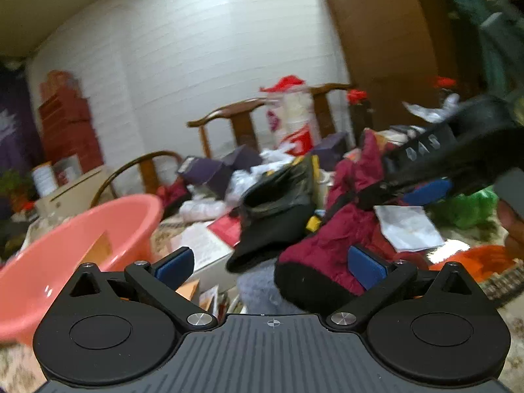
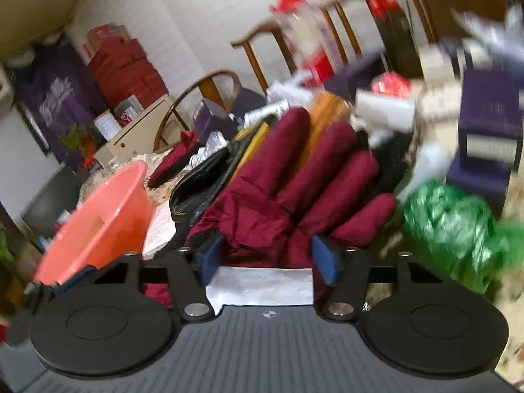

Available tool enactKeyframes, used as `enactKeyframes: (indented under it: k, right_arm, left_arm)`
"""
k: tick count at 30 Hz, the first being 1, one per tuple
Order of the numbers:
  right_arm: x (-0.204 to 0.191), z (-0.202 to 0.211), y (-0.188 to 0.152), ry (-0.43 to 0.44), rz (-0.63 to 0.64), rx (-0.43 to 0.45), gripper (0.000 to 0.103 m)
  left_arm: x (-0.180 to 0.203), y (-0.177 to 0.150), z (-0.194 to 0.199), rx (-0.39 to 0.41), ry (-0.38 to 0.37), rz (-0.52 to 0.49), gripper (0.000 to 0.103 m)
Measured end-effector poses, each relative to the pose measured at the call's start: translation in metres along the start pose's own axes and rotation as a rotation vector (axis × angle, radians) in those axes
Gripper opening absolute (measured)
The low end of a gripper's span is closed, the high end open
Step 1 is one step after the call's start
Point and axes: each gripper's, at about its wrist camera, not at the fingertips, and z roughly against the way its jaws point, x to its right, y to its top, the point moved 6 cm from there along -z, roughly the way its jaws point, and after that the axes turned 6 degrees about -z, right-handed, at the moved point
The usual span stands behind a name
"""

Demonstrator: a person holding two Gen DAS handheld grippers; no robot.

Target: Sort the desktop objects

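Only right view shows maroon glove's (image 2: 294, 183) spread digits, green bag (image 2: 452, 229).

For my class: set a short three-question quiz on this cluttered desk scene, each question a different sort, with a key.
1. True or false: the right gripper has its jaws shut tight on the maroon glove.
2. Multiple choice: in the right wrist view, which side of the glove is the pink basin on? A) left B) right C) behind
3. Fill in: the crumpled bag to the glove's right is ____ in colour.

Key
1. False: the jaws stand apart, with the glove and a white paper showing between them.
2. A
3. Green
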Motion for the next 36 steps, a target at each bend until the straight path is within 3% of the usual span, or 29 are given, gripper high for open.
enactKeyframes:
  k: [4, 10, 15, 17, 18, 20, 27, 32, 33, 36]
  right_arm:
    - [-0.011, 0.008, -0.013, -0.037, 0.107, 0.086, 0.045]
    - [-0.005, 0.012, -0.017, -0.014, 0.097, 0.104, 0.039]
    - [-0.003, 0.013, -0.015, -0.001, 0.08, 0.104, 0.039]
    - [-0.003, 0.013, -0.015, 0.001, 0.08, 0.107, 0.04]
    - [-0.002, 0.013, -0.015, 0.002, 0.081, 0.111, 0.04]
    - [0.0, 0.013, -0.015, -0.009, 0.072, 0.126, 0.042]
    - [0.001, 0.018, -0.014, -0.002, 0.051, 0.167, 0.048]
    - [-0.005, 0.03, -0.012, 0.046, 0.017, 0.186, 0.034]
    - [-0.008, 0.036, -0.01, 0.08, 0.014, 0.189, 0.027]
    - [-0.019, 0.049, 0.001, 0.118, 0.011, 0.204, 0.026]
  left_arm:
    - [-0.013, -0.016, 0.013, -0.03, -0.049, 0.196, 0.103]
    - [-0.014, -0.026, 0.013, -0.077, -0.132, 0.36, 0.103]
    - [0.004, -0.006, -0.007, -0.066, -0.202, 0.349, 0.102]
    - [0.009, 0.005, -0.014, -0.046, -0.227, 0.344, 0.08]
    - [0.012, 0.01, -0.019, -0.06, -0.236, 0.328, 0.075]
    - [0.016, 0.017, -0.025, -0.061, -0.238, 0.305, 0.045]
    - [0.018, 0.021, -0.017, -0.041, -0.228, 0.288, 0.039]
    - [0.013, 0.034, -0.002, 0.001, -0.215, 0.262, 0.037]
    - [0.011, 0.039, 0.003, 0.018, -0.208, 0.251, 0.037]
    - [0.005, 0.056, 0.017, 0.063, -0.187, 0.199, 0.038]
